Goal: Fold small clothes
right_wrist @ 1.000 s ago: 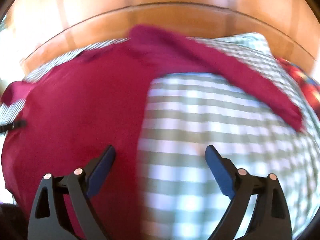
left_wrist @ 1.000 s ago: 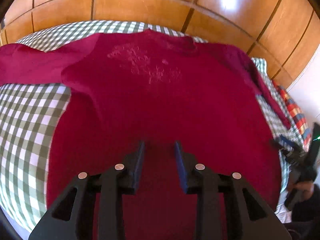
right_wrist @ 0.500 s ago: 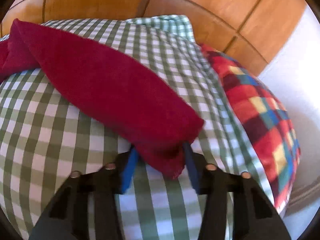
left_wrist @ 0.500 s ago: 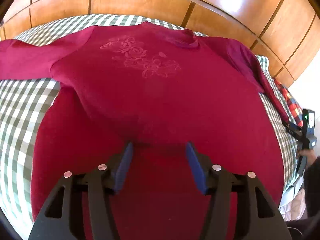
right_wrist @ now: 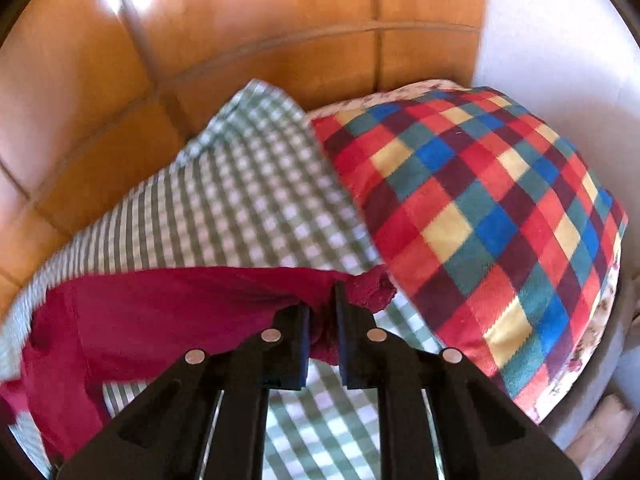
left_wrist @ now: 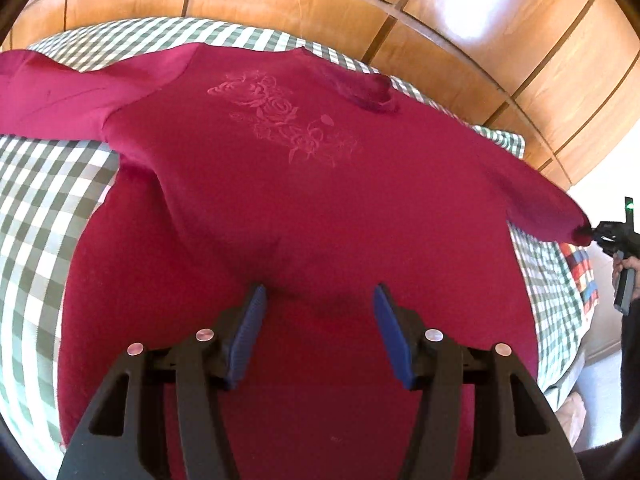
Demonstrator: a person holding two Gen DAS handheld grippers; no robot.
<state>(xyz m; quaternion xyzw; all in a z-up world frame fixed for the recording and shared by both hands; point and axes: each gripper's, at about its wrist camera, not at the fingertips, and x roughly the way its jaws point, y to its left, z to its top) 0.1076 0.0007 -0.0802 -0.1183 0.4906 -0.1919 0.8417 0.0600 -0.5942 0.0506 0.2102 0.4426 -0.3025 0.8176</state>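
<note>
Maroon sweater [left_wrist: 280,208] is lying spread across our checked bed [left_wrist: 44,208], hem toward its near edge. Our left gripper [left_wrist: 320,308] is hovering spread above the hem, pinching nothing. Our right gripper [right_wrist: 322,320], jaws just closing, is pinching the sleeve cuff [right_wrist: 372,288] beside the plaid pillow [right_wrist: 480,216].

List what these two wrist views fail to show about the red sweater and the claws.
- Red sweater hem: left wrist view, hidden behind the open left claw and cut off by the bottom edge.
- Far sleeve end: left wrist view, cut off by the left edge.
- Sleeve cuff inside the shut right claw: right wrist view, covered by its fingers.
- Right claw: left wrist view, too small to read.
</note>
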